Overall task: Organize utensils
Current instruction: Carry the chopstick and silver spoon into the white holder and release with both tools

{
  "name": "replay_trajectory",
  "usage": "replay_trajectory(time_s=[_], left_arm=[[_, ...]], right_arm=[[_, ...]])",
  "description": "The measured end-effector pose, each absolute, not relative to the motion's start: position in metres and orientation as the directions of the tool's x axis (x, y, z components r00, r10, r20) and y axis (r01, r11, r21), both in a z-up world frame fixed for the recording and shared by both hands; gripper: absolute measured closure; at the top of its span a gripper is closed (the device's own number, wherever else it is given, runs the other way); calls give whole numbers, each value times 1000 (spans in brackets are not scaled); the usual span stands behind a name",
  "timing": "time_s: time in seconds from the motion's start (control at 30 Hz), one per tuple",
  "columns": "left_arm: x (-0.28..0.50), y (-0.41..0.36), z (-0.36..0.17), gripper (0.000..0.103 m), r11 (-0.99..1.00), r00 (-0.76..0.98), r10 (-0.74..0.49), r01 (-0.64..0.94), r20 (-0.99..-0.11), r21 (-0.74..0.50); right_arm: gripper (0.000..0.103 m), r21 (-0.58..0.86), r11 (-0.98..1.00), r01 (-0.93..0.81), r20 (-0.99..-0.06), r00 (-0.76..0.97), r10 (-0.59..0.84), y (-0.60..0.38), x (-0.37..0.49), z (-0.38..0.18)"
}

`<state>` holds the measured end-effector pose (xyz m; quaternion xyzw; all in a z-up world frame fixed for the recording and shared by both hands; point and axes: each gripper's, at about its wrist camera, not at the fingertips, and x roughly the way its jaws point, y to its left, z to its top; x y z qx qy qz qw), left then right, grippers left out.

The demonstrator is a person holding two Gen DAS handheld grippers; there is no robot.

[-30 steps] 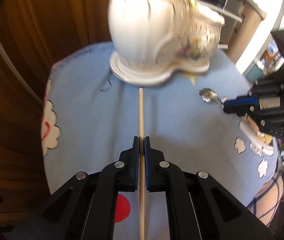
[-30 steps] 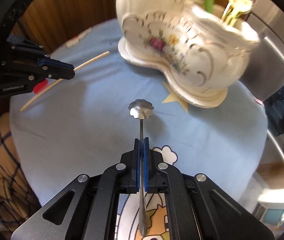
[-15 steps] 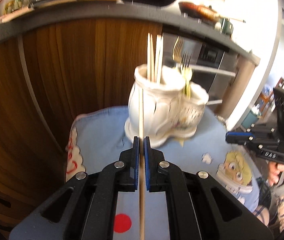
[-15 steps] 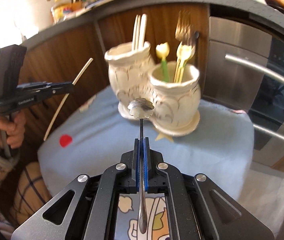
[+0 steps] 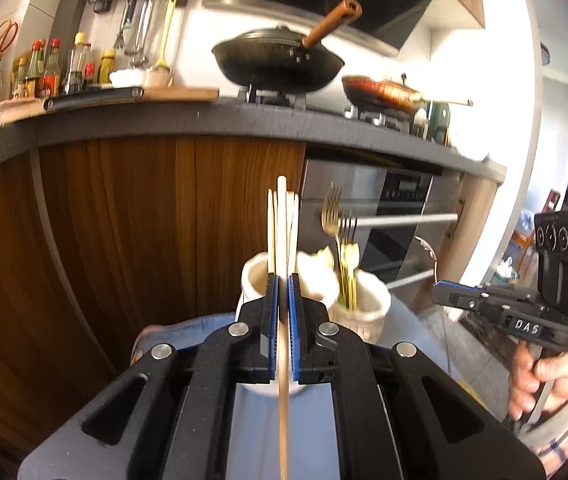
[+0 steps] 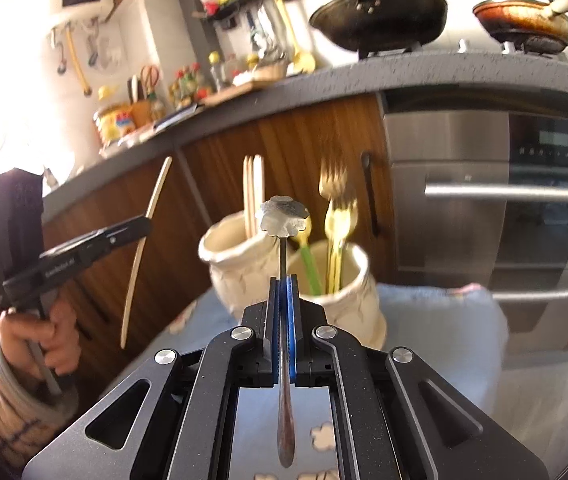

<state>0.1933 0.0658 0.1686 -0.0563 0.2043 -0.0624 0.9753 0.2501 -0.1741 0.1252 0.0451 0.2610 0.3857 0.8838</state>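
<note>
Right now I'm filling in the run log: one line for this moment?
left gripper: shut on wooden chopstick | right gripper: shut on flower-headed metal spoon | both raised before cream ceramic holder

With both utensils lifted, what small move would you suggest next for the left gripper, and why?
Probably carry the left gripper, shut on the single wooden chopstick, forward over the taller cream ceramic pot and tip the stick upright. That pot already holds wooden chopsticks; the lower cream pot holds gold forks.
</note>
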Motion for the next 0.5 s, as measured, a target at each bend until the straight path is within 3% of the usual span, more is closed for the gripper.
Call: replay_trajectory(time_s=[0.5], left_arm=[[221,72,194,98,973,988,-138,122,-71,-195]], right_arm=[[99,291,713,-638,-201,688,698,-153,290,150]])
